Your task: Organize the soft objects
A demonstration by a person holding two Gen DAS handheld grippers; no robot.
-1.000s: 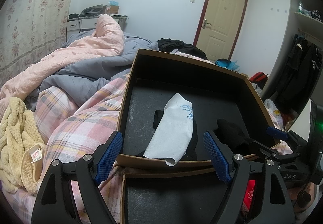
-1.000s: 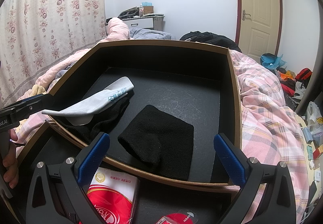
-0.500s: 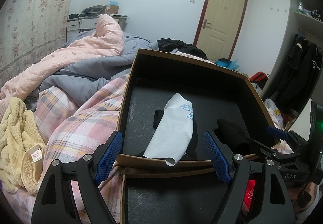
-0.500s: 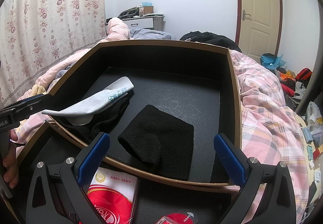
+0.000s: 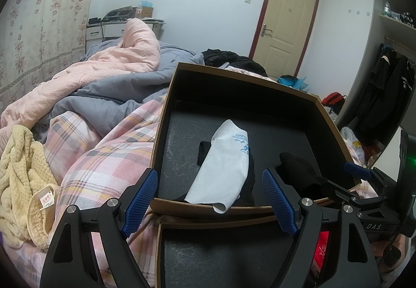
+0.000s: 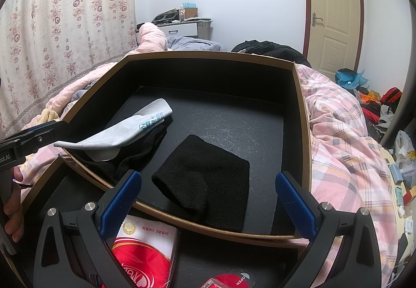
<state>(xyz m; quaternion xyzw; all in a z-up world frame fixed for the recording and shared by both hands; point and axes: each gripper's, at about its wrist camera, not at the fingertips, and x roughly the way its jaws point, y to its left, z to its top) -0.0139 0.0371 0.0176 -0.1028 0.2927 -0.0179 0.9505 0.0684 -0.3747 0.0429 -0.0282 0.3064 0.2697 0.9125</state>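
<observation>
Both grippers, left [image 5: 210, 197] and right [image 6: 208, 199], hover wide and empty over the tray [image 6: 301, 116], with the white sock [image 5: 223, 165] apparently next for straightening.

"DAS" in white letters on the right gripper [image 5: 374, 226] body, "oot.AI" on the left gripper [image 6: 5, 158] body, "OPEN" on a red lid [image 6: 240, 280], unreadable script on the red and white pack [image 6: 145, 254]
</observation>
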